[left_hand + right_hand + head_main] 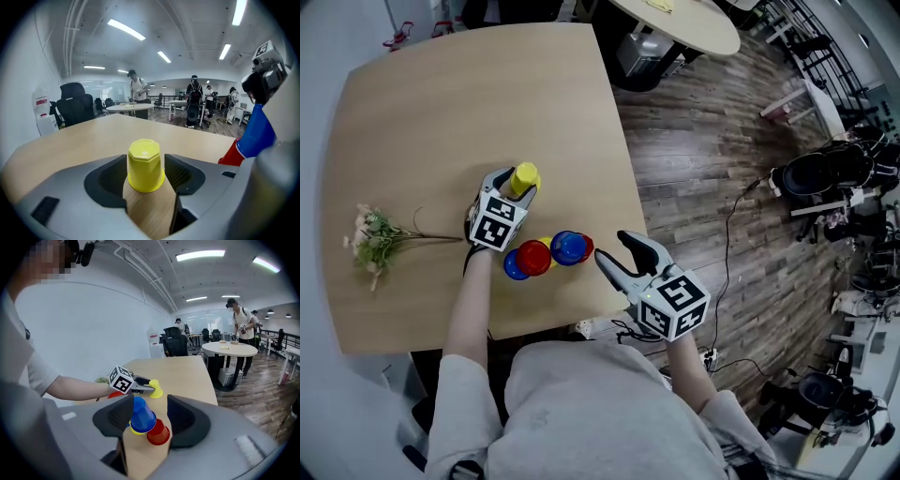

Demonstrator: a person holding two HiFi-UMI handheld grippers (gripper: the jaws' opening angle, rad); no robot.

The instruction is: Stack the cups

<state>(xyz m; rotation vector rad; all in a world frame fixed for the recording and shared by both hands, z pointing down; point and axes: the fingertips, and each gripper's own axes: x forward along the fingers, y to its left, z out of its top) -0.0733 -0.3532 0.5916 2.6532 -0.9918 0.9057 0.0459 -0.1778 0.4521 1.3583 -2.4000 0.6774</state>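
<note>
A flower sprig point(373, 242) lies on the tabletop point(441, 112), well left of the yellow cup point(145, 165). The left gripper point(522, 185) has its fingers wide apart on either side of that upturned cup, not pressing it. The cup cluster point(533, 257), blue and red, sits just right of the yellow cup. The right gripper point(612, 248) is farther right, fingers spread and empty.
</note>
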